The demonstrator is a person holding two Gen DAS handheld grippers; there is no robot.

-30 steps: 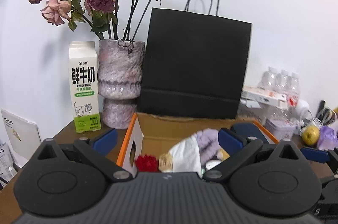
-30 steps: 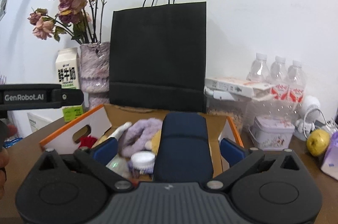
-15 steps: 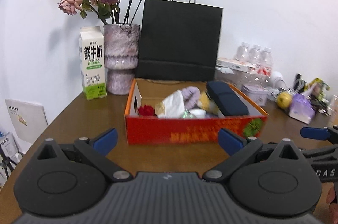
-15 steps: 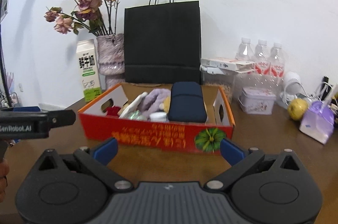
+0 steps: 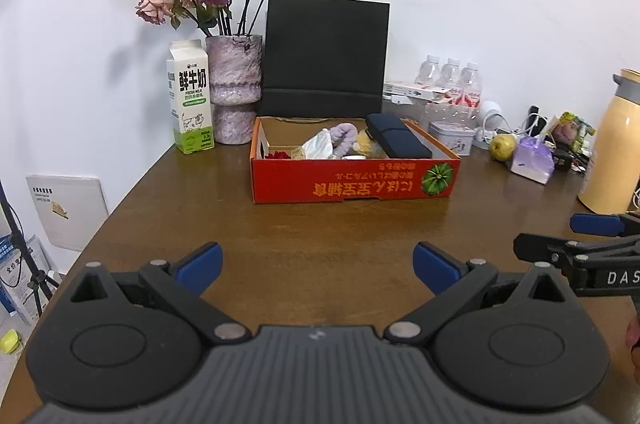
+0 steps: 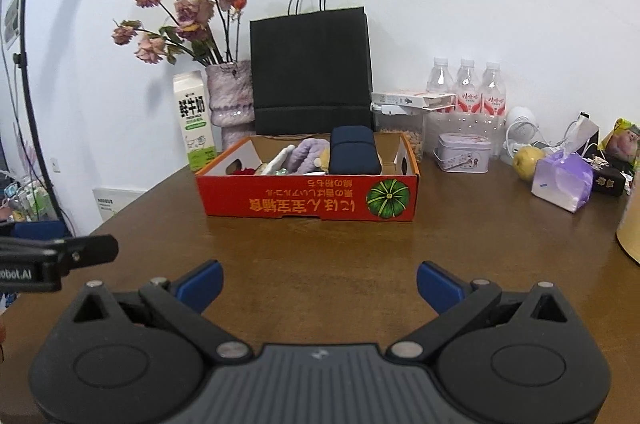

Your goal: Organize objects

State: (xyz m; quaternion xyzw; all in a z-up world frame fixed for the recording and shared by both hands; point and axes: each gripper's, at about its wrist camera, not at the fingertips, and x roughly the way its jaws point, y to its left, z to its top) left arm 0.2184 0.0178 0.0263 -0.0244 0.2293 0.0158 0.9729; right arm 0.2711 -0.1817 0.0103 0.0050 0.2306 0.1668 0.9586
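A red cardboard box (image 5: 352, 180) stands on the brown table, also in the right wrist view (image 6: 308, 198). It holds a dark blue case (image 5: 398, 140) (image 6: 354, 150), a purple fluffy item (image 5: 346, 140) (image 6: 302, 154), a white packet (image 5: 318, 146) and a small red item (image 5: 276, 155). My left gripper (image 5: 316, 264) is open and empty, well in front of the box. My right gripper (image 6: 318, 284) is open and empty too, beside it to the right.
Behind the box stand a milk carton (image 5: 190, 96), a vase of dried roses (image 5: 234, 88) and a black paper bag (image 5: 326, 56). At the right are water bottles (image 6: 466, 88), a tin (image 6: 464, 152), a pear (image 6: 528, 156), a purple tissue pack (image 6: 562, 180) and a yellow flask (image 5: 612, 140).
Both grippers have drawn back from over the box toward the table's near side. The dark blue case stays in the box; both grippers are empty.
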